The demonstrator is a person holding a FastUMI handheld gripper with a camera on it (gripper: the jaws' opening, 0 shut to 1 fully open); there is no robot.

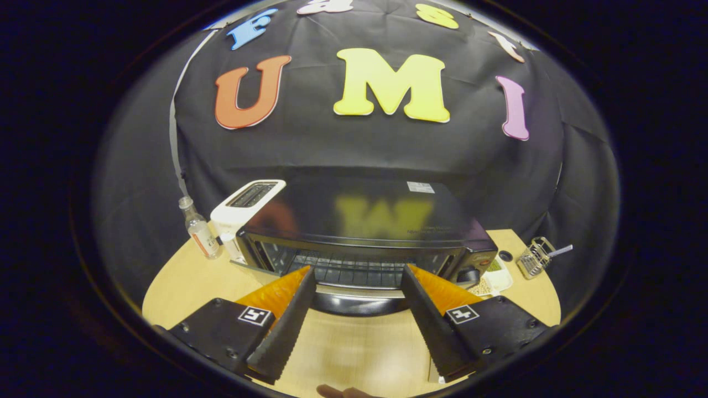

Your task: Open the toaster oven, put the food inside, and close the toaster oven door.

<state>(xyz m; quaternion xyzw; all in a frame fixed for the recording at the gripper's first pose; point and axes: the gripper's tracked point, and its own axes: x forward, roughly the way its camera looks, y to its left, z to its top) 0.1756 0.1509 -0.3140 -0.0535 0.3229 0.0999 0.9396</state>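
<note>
Behind the toaster oven, toward the table's left edge, sit a white toaster and a bottle (wire basket opposite). Gripper hovers spread wide, empty, fingertips touching the oven's dropped door.

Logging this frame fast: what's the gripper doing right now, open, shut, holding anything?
Gripper: open, fingers spread wide, holding nothing; fingertips are at the front of the toaster oven, on either side of its handle.

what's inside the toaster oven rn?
Door is down; toaster oven shows a bare wire rack, no food seen. Its roof hides the upper and rear cavity. Tool open, fingers either side of the door handle.
</note>
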